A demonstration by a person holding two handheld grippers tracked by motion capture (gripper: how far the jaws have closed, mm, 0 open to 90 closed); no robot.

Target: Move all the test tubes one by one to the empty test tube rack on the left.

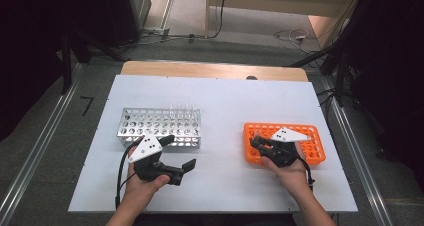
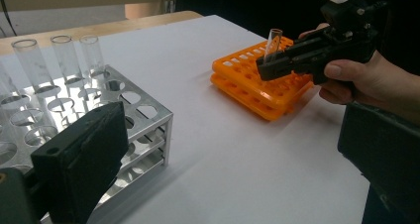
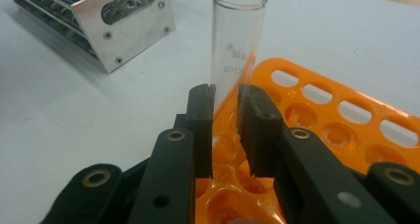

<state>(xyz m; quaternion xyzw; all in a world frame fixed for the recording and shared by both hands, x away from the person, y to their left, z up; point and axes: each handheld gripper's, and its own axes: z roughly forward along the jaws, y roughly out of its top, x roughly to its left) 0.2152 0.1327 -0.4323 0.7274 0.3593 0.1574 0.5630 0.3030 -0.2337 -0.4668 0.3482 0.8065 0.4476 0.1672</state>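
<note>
Right gripper view shows the right gripper (image 3: 225,130) closed on a clear glass test tube (image 3: 236,40), its 2 black jaws pressing the tube's lower body from either side while the open mouth stands well above them. The tube is upright with a slight tilt, directly over the near corner holes of the orange rack (image 3: 341,115); I cannot tell whether its hidden bottom end still sits in a hole or hangs just above one. Seen from the left gripper view, the same tube (image 2: 273,41) rises from the right gripper (image 2: 267,65) over the left end of the orange rack (image 2: 247,85).

The tube looks light, stiff and brittle, with thin walls and a smooth, slippery surface. My judgement is that a gentle, even squeeze on the straight cylinder is the safe hold, as here, kept clear of the rim, where the glass would chip most easily. Too hard a pinch may crack it; too loose a pinch may let it slide down between the pads. Keeping it vertical should help it pass through a hole without knocking the edge.

In the high view the left gripper (image 1: 182,168) lies on the white table (image 1: 225,186), well to the left of the orange rack and just in front of the metal rack (image 1: 160,126), its jaws spread wide and holding nothing. 3 tubes (image 2: 64,55) stand in the metal rack, far left of the orange one.
</note>
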